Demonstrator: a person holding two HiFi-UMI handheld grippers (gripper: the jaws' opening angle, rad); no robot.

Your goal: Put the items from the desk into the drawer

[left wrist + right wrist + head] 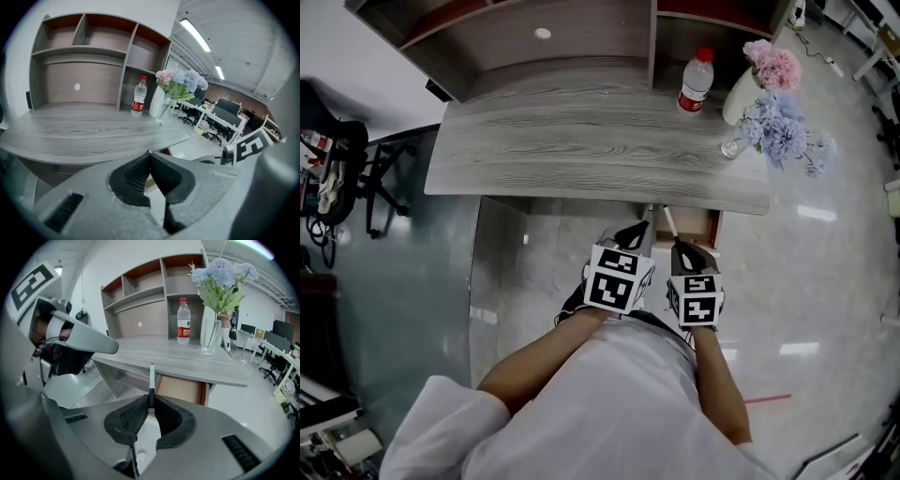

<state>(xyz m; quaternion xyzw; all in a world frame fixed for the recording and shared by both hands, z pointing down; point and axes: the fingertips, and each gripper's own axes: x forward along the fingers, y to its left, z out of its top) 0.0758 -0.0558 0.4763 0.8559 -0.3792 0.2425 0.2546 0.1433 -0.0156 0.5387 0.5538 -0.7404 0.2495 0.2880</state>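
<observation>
A thin white pen (151,379) with a dark grip sticks up out of my right gripper (151,401), which is shut on it. In the head view the pen (668,222) points toward the open wooden drawer (700,228) under the grey desk (581,141). From the right gripper view the drawer (180,389) lies just beyond the pen tip, its bottom out of sight. My left gripper (150,154) is shut with nothing in it, close beside the right gripper (680,246) and below the desk's front edge.
A water bottle (696,81) with a red cap stands at the back right of the desk. Next to it are a white vase of pink and blue flowers (773,94) and a small glass vase (733,145). A shelf unit (84,56) rises behind the desktop.
</observation>
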